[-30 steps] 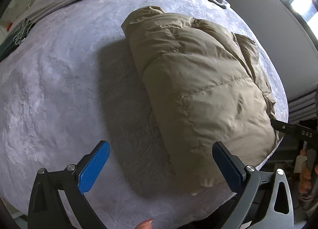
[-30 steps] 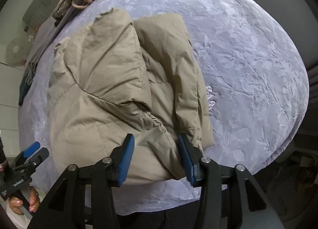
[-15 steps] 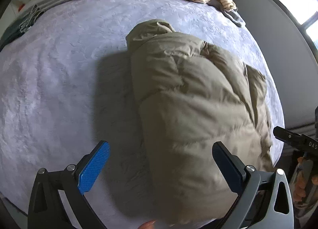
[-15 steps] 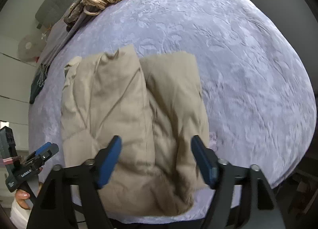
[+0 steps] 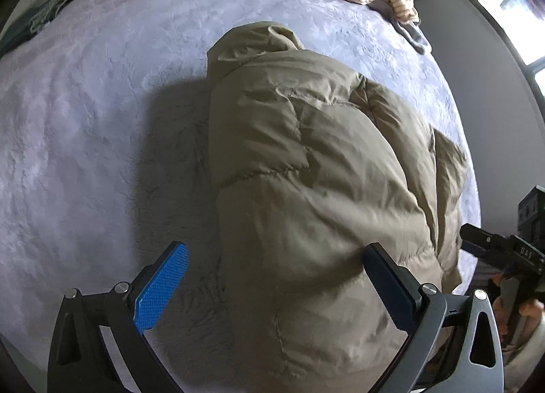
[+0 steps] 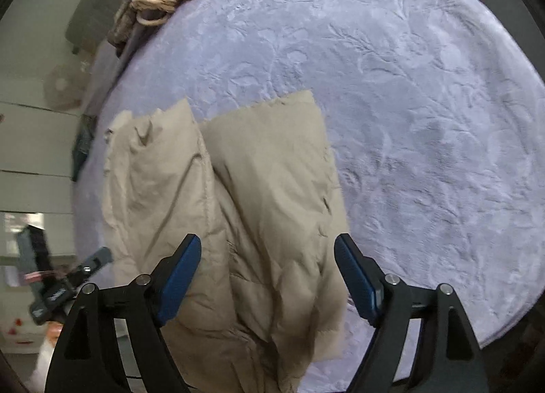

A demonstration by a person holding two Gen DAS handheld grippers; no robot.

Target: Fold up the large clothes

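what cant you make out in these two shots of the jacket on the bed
- Jacket near hem: cut off by the bottom edge, both views.
- Its underside: hidden against the bedspread.
- Left wrist view: right tongs mostly cut off by the edge.
- Right wrist view: left tongs blurred.

Black left gripper point(image 5: 276, 277) frame, blue-padded fingers point(image 5: 160, 287), silver screws
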